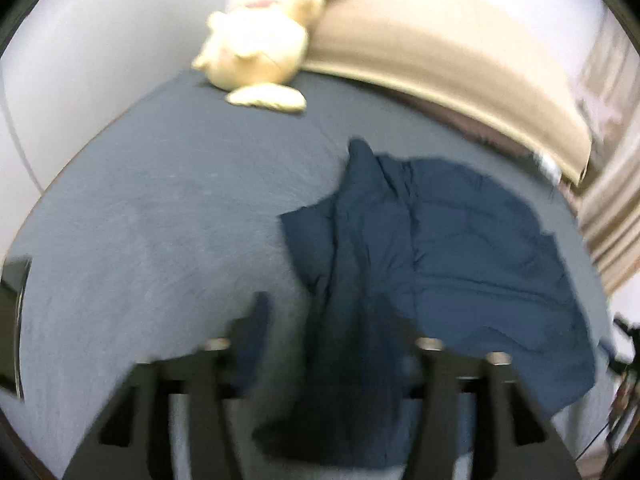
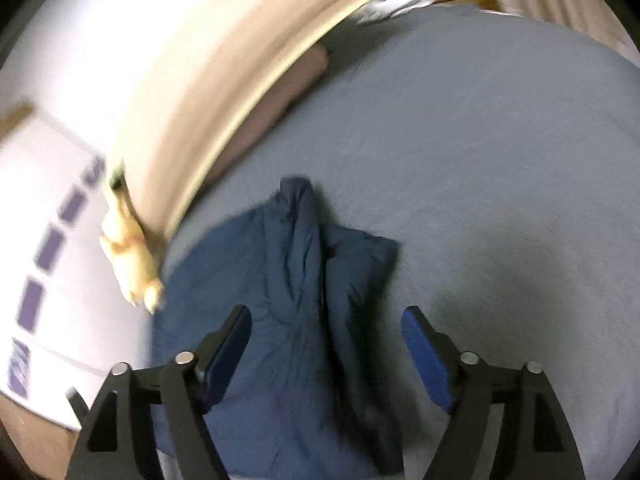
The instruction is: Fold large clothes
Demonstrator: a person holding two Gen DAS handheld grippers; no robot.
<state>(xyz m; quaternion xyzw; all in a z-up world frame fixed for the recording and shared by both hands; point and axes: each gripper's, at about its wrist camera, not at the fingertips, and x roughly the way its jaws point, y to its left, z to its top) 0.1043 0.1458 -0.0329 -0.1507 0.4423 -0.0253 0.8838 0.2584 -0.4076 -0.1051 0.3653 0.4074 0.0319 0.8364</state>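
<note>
While the navy garment (image 2: 296, 320) lies rumpled on the grey bed (image 2: 500, 160), both hand-held grippers hang over it. The right hand-held gripper (image 2: 326, 344) gapes wide, gripping nothing. The left hand-held gripper (image 1: 332, 332) also stands open, cloth between its fingers but unpinched.

— How is the left black two-finger gripper (image 1: 330, 320) sitting?

— It is angling downward with its jaws standing apart; motion blur is smearing the fingers.

— And the right black gripper with the blue pads (image 2: 326, 326)?

— It is also tilting down, its blue pads (image 2: 426, 356) spreading wide and pressing on nothing.
</note>
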